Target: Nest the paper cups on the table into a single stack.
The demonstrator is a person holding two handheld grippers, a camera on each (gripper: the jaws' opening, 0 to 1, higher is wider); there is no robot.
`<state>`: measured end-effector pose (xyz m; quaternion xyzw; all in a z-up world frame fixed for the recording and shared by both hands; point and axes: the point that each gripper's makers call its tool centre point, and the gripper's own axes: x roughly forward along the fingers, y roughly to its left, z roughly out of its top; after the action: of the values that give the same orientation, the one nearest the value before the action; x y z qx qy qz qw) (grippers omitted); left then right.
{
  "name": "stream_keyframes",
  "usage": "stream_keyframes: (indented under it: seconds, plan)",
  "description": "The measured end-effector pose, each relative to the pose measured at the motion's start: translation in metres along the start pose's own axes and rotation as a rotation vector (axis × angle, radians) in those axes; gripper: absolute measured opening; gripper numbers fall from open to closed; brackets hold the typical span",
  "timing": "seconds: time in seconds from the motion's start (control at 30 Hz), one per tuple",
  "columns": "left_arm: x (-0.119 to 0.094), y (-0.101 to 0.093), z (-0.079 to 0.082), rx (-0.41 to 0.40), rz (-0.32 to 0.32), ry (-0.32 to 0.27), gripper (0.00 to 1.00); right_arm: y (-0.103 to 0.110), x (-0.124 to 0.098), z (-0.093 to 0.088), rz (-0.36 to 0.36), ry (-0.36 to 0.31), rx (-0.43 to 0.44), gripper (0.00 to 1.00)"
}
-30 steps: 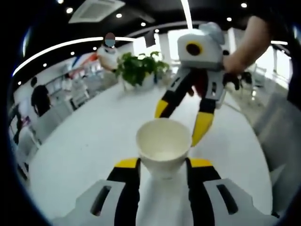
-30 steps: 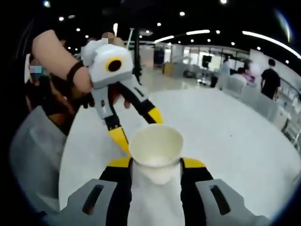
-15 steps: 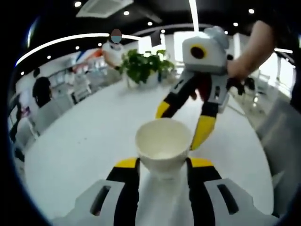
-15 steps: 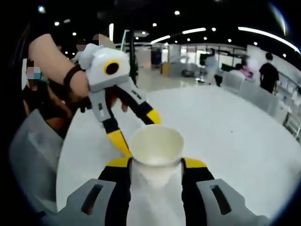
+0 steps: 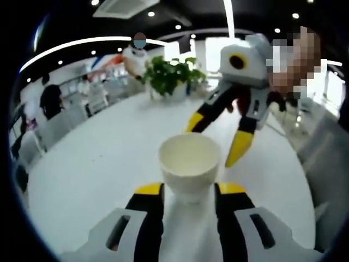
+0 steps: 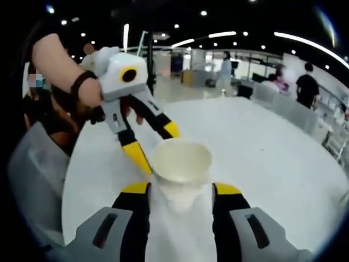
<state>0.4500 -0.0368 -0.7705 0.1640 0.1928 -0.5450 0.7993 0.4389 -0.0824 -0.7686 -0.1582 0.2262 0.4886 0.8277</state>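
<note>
Little has moved since the earlier frames: both views drifted a touch and the cup rim now sits slightly higher. I see the white table point(image 5: 92, 164) filling the frame's middle. My left gripper point(image 5: 189, 190) and right gripper point(image 6: 180, 188) have their jaws spread, touching the paper cup point(image 5: 190, 162) at lower centre; whether they grip it I cannot tell.

Open-plan office or showroom hall. Big round white table point(image 5: 92, 164) as landmark: potted plant point(image 5: 170, 78) at its far edge, white chairs point(image 5: 52, 131) around it, recessed ceiling spotlights point(image 6: 203, 13) and strip lights above, people point(image 6: 307, 87) standing well beyond.
</note>
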Motion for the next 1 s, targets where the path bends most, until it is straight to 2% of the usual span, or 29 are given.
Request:
stream_keyframes:
  seconds: [0.23,0.4,0.53,0.67,1.0]
  plan:
    - [-0.023,0.003,0.004,-0.068,0.074,-0.038,0.34,0.01,-0.025,-0.003,-0.041,-0.012,0.032,0.42]
    - [-0.044,0.004,0.01,-0.102,0.165,-0.089,0.37,0.021,-0.045,0.003,-0.075,-0.039,0.05,0.41]
    - [-0.063,-0.007,0.008,-0.151,0.197,-0.12,0.4,0.03,-0.059,0.005,-0.093,-0.054,0.056,0.42]
    - [-0.079,-0.02,0.005,-0.168,0.223,-0.12,0.43,0.038,-0.074,0.002,-0.134,-0.06,0.083,0.48]
    - [-0.117,-0.05,0.012,-0.201,0.257,-0.183,0.54,0.062,-0.11,0.0,-0.189,-0.1,0.132,0.6]
